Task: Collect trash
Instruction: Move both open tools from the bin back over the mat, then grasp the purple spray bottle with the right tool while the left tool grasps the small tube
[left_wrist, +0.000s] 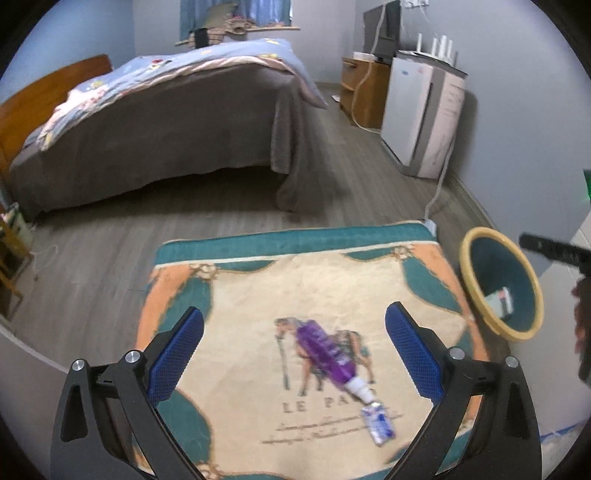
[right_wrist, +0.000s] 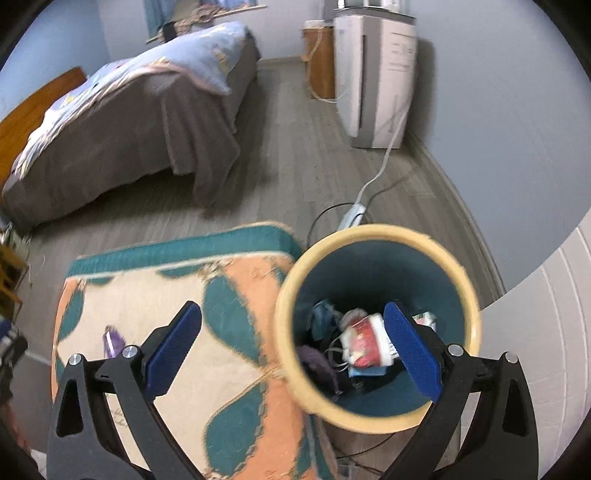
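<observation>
Left claw (left_wrist: 293, 354) gapes wide and empty over the purple tube (left_wrist: 325, 350) and wrapper (left_wrist: 377, 424) left on the worktop (left_wrist: 240, 295); right claw (right_wrist: 291, 350), wide and empty, hangs at the part-filled bin (right_wrist: 376, 232)

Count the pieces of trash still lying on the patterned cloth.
2: a purple tube near the cloth's middle, and a small blue-and-white wrapper just off the tube's cap end. The fingers may hide more.

Wide-open left tool (left_wrist: 294, 354) above purple tube (left_wrist: 325, 354) on patterned cloth (left_wrist: 243, 295), bin (left_wrist: 476, 295) alongside.
</observation>
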